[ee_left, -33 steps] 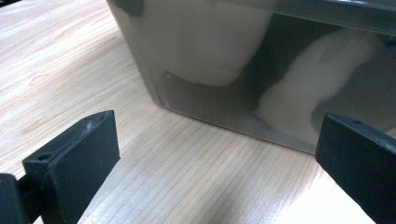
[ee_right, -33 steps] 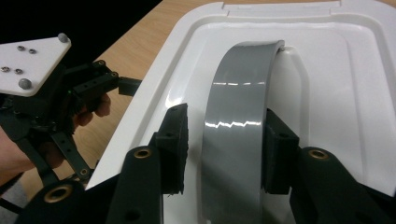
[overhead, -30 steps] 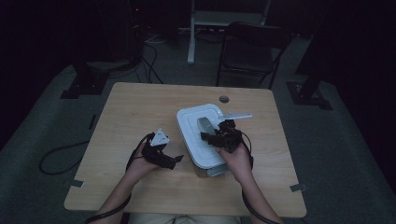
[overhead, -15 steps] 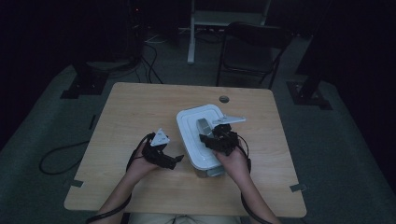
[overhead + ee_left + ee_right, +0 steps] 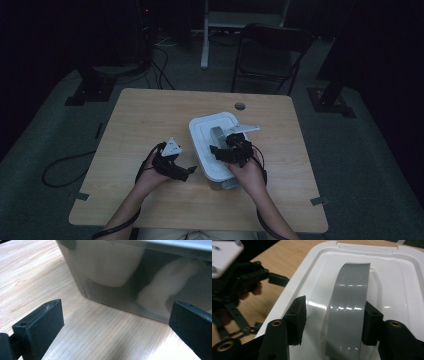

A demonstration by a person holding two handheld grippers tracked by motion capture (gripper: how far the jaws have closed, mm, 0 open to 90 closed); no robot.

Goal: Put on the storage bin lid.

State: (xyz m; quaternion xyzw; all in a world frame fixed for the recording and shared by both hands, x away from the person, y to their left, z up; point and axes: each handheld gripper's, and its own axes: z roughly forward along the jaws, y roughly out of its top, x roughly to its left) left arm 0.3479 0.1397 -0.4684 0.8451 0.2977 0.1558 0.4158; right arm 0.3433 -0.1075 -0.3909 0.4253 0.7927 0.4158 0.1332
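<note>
- High view first: storage box (image 5: pixel 216 172) sits mid-table, slightly right of centre on the table (image 5: pixel 150 115), white lid (image 5: pixel 205 131) on, grey handle (image 5: pixel 218 135) running near-to-far along the lid's middle.
- Right gripper (image 5: pixel 219 149) over the near part of that lid, straddling the handle.
- Just changed: jaws have just been opening, with the handle between them. In the right gripper view, a clear gap on the left pad's side, while the right pad sits against or just beside the handle's edge. No squeeze, so released.
- Reads as letting go of the handle or re-seating for a better bite. Lid looks seated, nothing lifted yet.
- Left gripper (image 5: pixel 189 171) waits low on the table just left of the box, jaws spread wide, gripping nothing, aimed at the box's side wall.
- Hard to make out: through the cloudy wall in the left gripper view, pale rounded shapes (image 5: pixel 160 295) inside. Cannot tell what.
- Cut off: left gripper view crops the box to one lower corner. Right gripper view loses the handle's near end behind the jaws.
- Dim lighting in the high view, so contact at the right pad stays uncertain there. Latches, if any, not visible.
</note>
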